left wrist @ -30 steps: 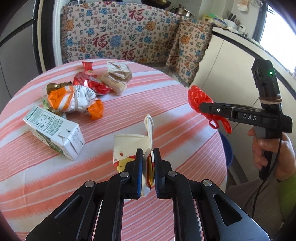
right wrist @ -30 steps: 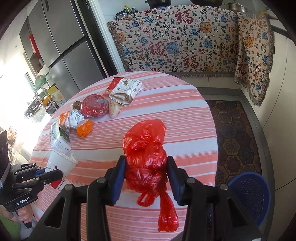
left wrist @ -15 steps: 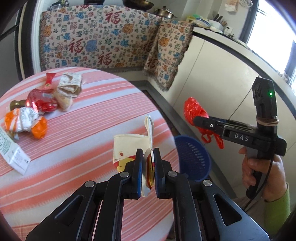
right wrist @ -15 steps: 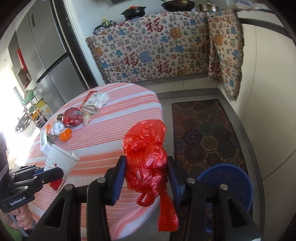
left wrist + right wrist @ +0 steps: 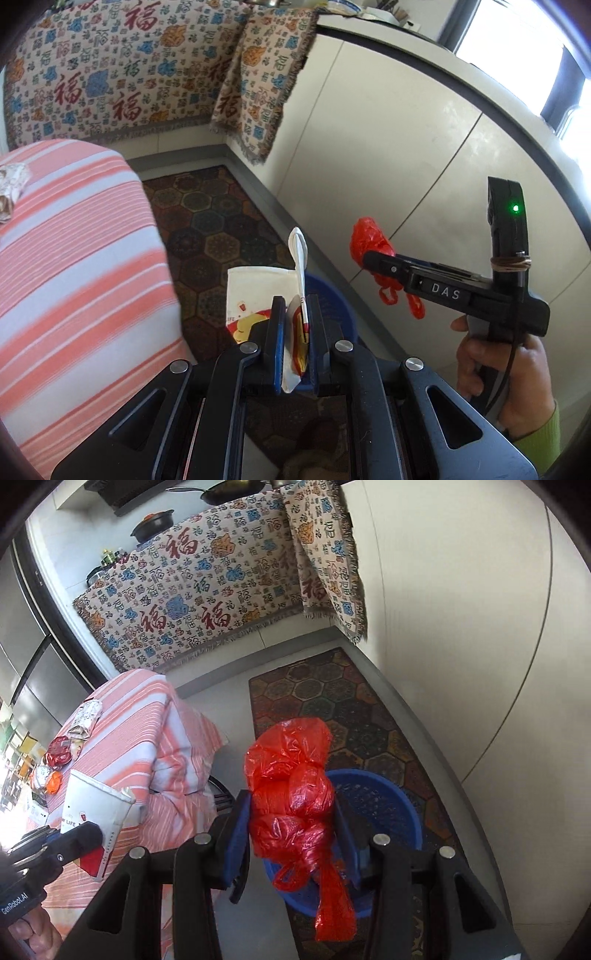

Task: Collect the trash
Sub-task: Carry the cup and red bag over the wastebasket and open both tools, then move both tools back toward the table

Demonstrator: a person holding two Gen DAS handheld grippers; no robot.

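Observation:
My left gripper point(image 5: 293, 325) is shut on a white paper cup point(image 5: 255, 295) with red and yellow print, pinching its rim, with a white spoon point(image 5: 299, 251) standing up from it. The cup is off the table, over the blue basket point(image 5: 332, 299) on the floor. My right gripper point(image 5: 291, 812) is shut on a knotted red plastic bag point(image 5: 291, 775) and holds it above the blue basket point(image 5: 384, 805). The right gripper with its bag point(image 5: 369, 240) shows in the left wrist view, the cup point(image 5: 96, 812) in the right wrist view.
The round table with the striped pink cloth point(image 5: 140, 716) stands to the left, with several wrappers point(image 5: 74, 734) on it. A patterned rug point(image 5: 332, 694) lies on the floor under the basket. White cabinets point(image 5: 388, 147) line the right side.
Both grippers have swung right, away from the table, and down toward the blue basket, carrying the cup and the red bag. The table trash has slid out of the left view.

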